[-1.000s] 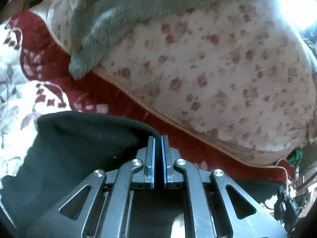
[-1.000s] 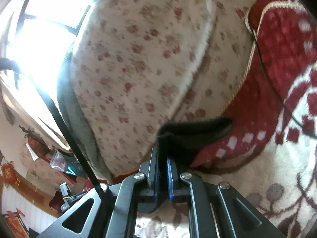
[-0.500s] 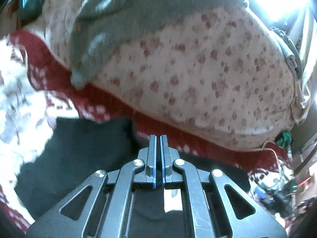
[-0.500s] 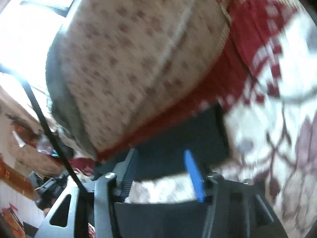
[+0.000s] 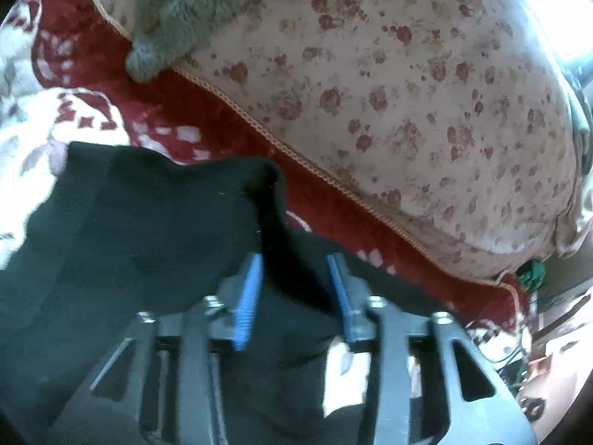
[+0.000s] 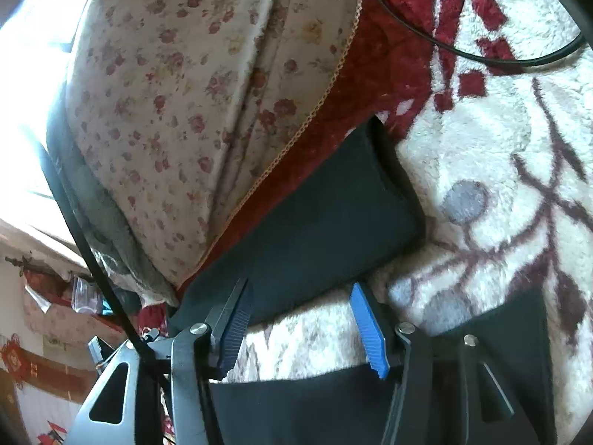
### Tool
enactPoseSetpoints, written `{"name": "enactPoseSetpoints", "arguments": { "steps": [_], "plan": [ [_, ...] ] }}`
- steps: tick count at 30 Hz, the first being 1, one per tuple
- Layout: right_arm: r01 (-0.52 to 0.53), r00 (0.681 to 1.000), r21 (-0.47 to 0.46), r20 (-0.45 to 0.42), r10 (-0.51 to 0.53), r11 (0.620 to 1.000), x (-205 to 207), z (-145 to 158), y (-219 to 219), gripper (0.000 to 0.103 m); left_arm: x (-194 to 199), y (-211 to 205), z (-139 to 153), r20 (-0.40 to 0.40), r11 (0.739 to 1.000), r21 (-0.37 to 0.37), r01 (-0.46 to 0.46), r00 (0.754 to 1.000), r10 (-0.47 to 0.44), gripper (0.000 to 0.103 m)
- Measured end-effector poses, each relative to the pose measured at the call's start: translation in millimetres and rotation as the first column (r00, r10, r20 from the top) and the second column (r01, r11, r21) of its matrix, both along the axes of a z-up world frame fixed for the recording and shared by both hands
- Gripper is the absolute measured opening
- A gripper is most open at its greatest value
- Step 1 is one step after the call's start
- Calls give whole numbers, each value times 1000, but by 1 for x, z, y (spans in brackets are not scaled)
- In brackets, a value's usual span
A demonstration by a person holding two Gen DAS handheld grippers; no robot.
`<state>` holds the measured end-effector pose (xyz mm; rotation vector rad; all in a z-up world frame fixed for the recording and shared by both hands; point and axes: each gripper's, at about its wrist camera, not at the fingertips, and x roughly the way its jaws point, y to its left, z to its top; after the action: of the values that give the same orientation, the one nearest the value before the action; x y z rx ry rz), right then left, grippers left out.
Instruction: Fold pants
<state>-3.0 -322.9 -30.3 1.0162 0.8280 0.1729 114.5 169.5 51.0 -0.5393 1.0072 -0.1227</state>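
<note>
left tongs [image 5: 294, 270]: opening, black pants [image 5: 148, 230] fold between, unpinched | right tongs [image 6: 300, 296]: opening, pants released | pants lay on blanket [image 6: 500, 141]

Pants [image 5: 141, 244]: black knit cloth, matt, fine smooth weave. Blanket [image 6: 493, 141]: thick plush fleece, fuzzy pile, cream with dark red pattern. Floral quilt [image 5: 407, 92]: thin printed cotton-like cloth, matt, edged with twisted cord trim. Grey throw [image 5: 174, 33]: soft fleece, napped surface. Left gripper [image 5: 294, 289] and right gripper [image 6: 300, 315]: dark matt metal arms with shiny round screw heads; pads ribbed, blue plastic-like on three, dark on the right gripper's left one. Cable [image 6: 481, 55]: black, smooth, slightly glossy sheath.
</note>
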Motion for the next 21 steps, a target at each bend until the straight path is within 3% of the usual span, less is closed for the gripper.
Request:
{"name": "enactPoseSetpoints", "arguments": {
  "steps": [14, 15, 16, 17, 18, 21],
  "plan": [
    [46, 999, 90, 16, -48, 995, 16, -5, -12, 50, 52, -25, -41, -122, 993, 94, -78, 989, 89, 41],
    [33, 999, 87, 32, -36, 996, 18, -5, -12, 43, 54, -26, -43, -123, 992, 92, -84, 988, 95, 40],
    [21, 999, 73, 42, -24, 997, 20, -6, -11, 26, 55, -26, -45, -113, 992, 85, -89, 989, 98, 40],
    [9, 998, 60, 55, -12, 998, 23, -10, -9, 10, 56, -27, -46, -101, 993, 90, -83, 991, 92, 21],
    [10, 998, 76, 65, -15, 997, 22, -15, -9, 8, 56, -29, -46, -94, 990, 121, -70, 992, 82, 9],
    [12, 992, 140, 123, -30, 990, 17, -16, -14, 6, 51, -31, -41, -49, 990, 137, -42, 998, 49, 7]
  ]
}}
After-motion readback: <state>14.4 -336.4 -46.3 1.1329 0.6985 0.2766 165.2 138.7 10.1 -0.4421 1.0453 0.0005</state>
